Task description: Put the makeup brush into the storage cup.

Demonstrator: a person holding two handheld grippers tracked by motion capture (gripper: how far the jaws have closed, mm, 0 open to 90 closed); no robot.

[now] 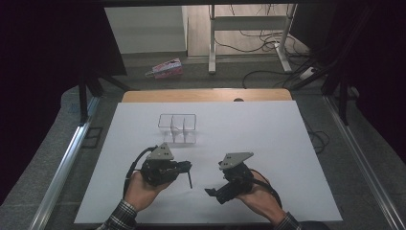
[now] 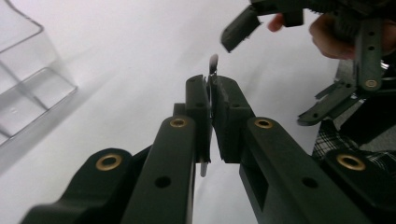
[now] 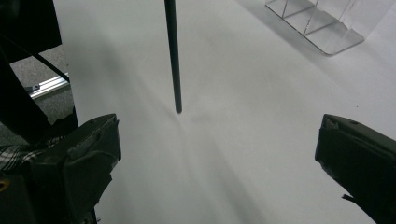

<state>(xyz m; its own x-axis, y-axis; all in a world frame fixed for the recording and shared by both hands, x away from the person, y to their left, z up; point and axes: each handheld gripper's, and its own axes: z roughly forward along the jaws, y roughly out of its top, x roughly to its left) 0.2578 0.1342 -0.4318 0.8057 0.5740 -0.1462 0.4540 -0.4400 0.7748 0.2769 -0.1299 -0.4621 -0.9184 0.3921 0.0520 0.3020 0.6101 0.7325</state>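
thin black rod (image 1: 189, 178), a slim stick of dark plastic or metal, hangs point-down just below the centre of the high view, clenched near its upper end in the left gripper (image 1: 184, 166). in the left gripper view the two black jaws press together on it, with the rod's tip (image 2: 213, 63) poking out past the pads. in the right gripper view the same rod (image 3: 173, 56) comes down from the top edge, its lower end just above the white table surface (image 1: 268, 134) or barely touching it; which one cannot be told.

the right gripper (image 1: 214, 193), lower centre-right in the high view, stands released: its jaws are wide apart at the bottom corners of its own view, with nothing between them, and the rod lies ahead of them, apart.

the step in hand looks like carrying the rod to the container. to do it well, the left hand should keep the clamp firm, lift the rod clear of the table before moving, and keep it upright so it drops cleanly into one slot.

the clear plastic divided organiser box (image 1: 177, 128) sits above the grippers near the middle of the high view, well apart from the rod. its compartments appear empty.
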